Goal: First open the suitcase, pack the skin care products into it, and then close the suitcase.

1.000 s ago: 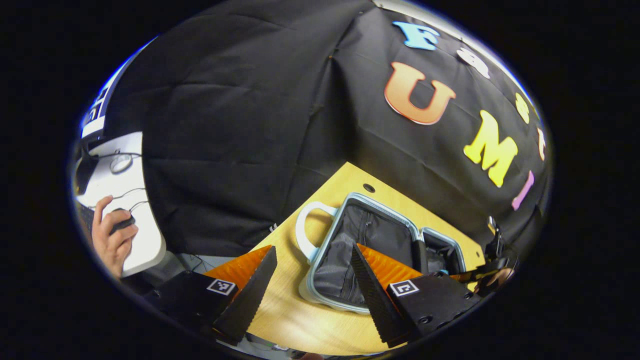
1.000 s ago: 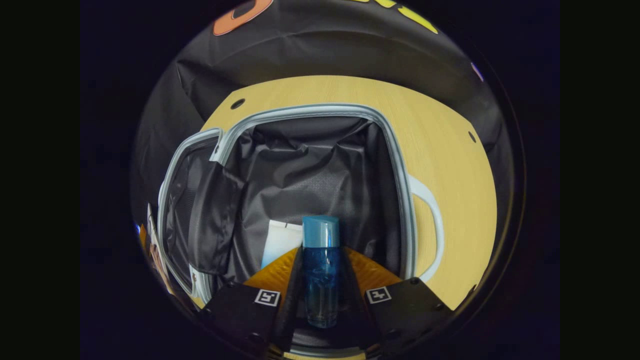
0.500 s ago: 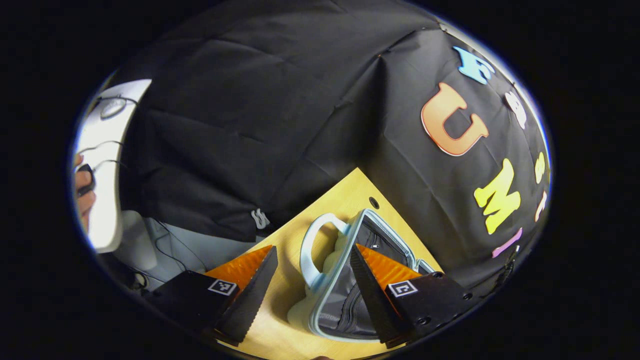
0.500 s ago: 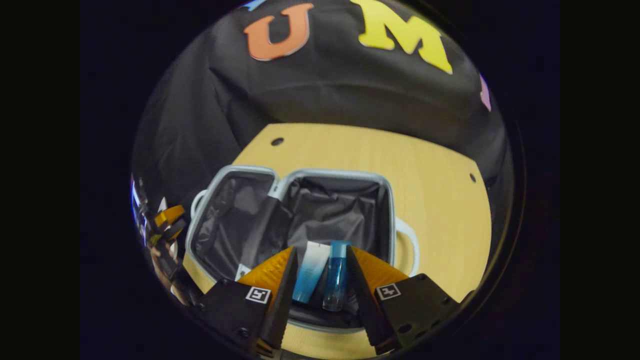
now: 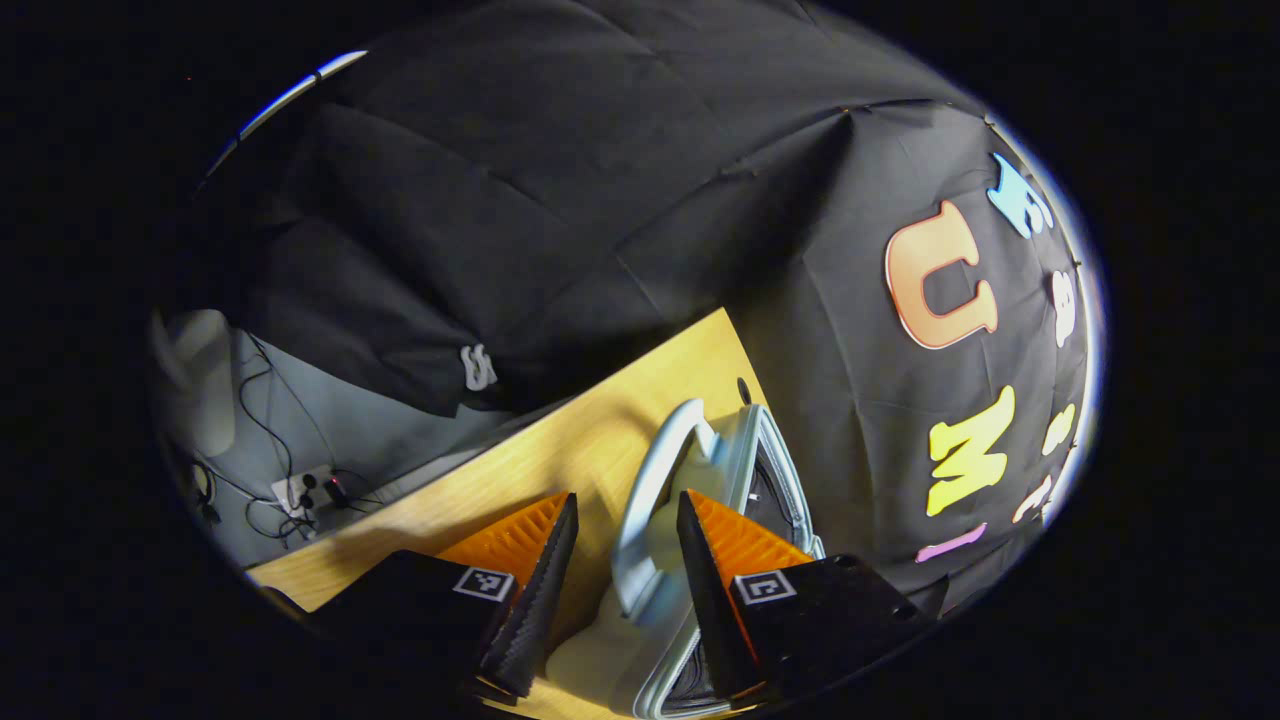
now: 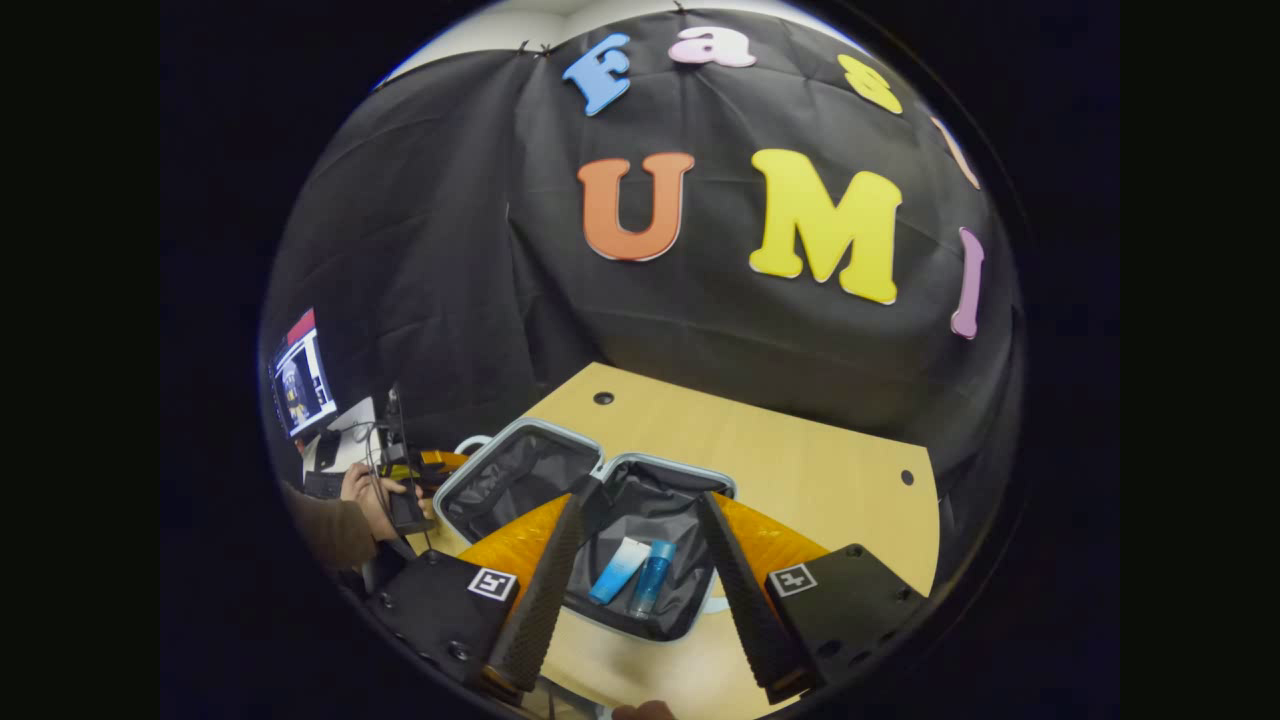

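Black cloth backs the bench [image 6: 800, 470], where I see the suitcase [image 6: 520, 470] lying open by its left edge with tube [image 6: 618, 570] and bottle [image 6: 652, 578] inside, my left gripper [image 5: 620, 590] spread astride the lid-side handle [image 5: 650, 500], nearer than my released right gripper [image 6: 640, 600].

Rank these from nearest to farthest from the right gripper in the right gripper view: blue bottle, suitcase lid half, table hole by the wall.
1. blue bottle, between the fingers, in the suitcase.
2. suitcase lid half, left, farther back.
3. table hole, by the wall.
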`<state>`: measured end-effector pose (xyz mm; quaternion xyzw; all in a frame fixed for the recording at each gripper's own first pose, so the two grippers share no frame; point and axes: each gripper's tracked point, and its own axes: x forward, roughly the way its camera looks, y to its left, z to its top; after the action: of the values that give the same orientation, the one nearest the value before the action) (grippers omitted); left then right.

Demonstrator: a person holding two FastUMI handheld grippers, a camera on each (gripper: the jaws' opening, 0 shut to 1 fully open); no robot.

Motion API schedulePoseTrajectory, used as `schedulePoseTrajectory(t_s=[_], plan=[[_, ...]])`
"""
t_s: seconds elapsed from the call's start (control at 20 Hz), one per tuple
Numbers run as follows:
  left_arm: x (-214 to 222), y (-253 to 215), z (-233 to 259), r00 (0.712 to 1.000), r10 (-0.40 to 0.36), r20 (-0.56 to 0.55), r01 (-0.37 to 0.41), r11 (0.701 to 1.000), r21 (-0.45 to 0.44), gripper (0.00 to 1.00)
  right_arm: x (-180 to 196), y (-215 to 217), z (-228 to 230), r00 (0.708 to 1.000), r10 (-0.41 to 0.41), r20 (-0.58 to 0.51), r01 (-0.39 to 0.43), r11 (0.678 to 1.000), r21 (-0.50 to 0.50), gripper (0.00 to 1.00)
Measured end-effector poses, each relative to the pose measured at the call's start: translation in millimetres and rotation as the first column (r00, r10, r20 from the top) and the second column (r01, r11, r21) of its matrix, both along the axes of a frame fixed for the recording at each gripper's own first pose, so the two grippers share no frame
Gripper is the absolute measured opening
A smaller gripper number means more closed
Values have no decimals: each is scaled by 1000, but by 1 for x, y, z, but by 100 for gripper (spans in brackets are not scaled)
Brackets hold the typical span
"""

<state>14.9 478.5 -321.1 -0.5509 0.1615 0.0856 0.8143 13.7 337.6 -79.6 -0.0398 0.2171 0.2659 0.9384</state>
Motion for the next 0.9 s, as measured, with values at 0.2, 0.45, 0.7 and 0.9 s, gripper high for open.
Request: schedulePoseTrajectory(t_s=[0.2,0.45,0.7,0.9], plan=[[13,-5,-6,999,-5,32,8,996,-93,22,1,-29,3,998,-56,3,56,998,-9,74],[14,-4,-1,996,-6,86,17,992,-127,10,1,-39,-1,996,-83,-28,83,997,1,74],[8,1,53,992,6,129,-2,1000,-25,5,3,-43,12,998,-59,-14,60,997,40,74],[1,-15,120,984,-23,179,1,992,125,4,5,-55,28,999,-49,17,47,996,80,74]])
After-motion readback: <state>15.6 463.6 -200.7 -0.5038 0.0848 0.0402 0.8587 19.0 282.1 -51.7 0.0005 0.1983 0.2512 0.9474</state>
